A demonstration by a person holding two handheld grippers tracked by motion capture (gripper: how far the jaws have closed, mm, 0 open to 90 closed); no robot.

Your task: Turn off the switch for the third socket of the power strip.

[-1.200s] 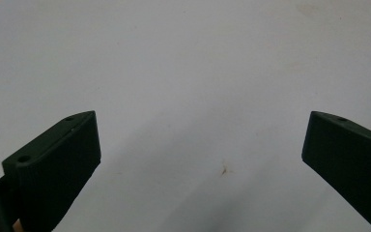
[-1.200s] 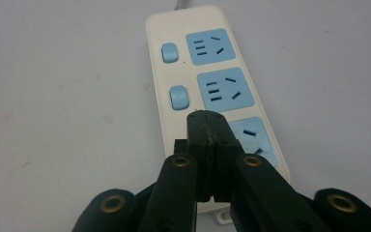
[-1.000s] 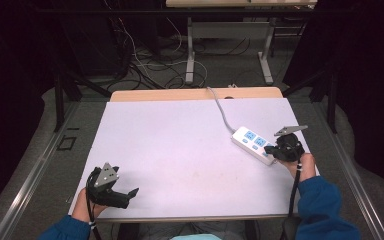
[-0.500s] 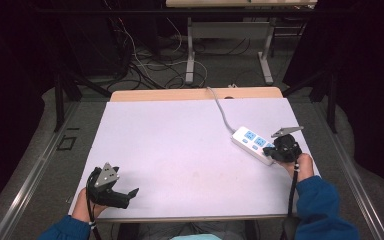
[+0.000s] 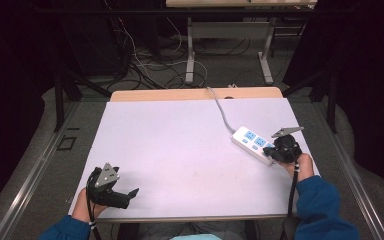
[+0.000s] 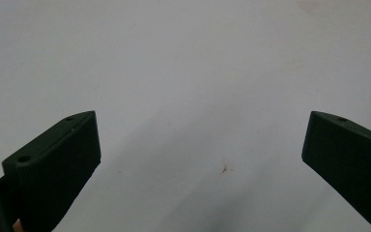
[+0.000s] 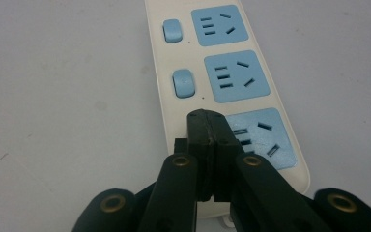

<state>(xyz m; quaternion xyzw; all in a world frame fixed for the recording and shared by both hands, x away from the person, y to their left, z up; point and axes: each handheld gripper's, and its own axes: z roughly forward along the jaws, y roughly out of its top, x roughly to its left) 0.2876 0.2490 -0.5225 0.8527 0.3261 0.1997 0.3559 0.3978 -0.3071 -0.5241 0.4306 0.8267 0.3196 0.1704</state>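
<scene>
A white power strip (image 5: 252, 143) with blue sockets lies at the table's right side, its grey cable (image 5: 219, 107) running to the far edge. My right gripper (image 5: 278, 148) sits over the strip's near end. In the right gripper view its jaws are pressed together, the right gripper (image 7: 206, 121) tip resting where the nearest switch of the power strip (image 7: 232, 72) would be, next to the nearest blue socket (image 7: 260, 137). Two blue switches (image 7: 183, 82) show farther along. My left gripper (image 5: 122, 194) rests at the table's front left, open, over bare white table (image 6: 188, 63).
The white table top (image 5: 180, 145) has a wooden strip along its far edge (image 5: 195, 94). Behind the table are metal table legs (image 5: 190, 50) and loose cables on the floor (image 5: 145, 65). Dark curtains stand on both sides.
My right gripper has shifted slightly forward and left over the strip's near end. The left gripper has stayed in place.
</scene>
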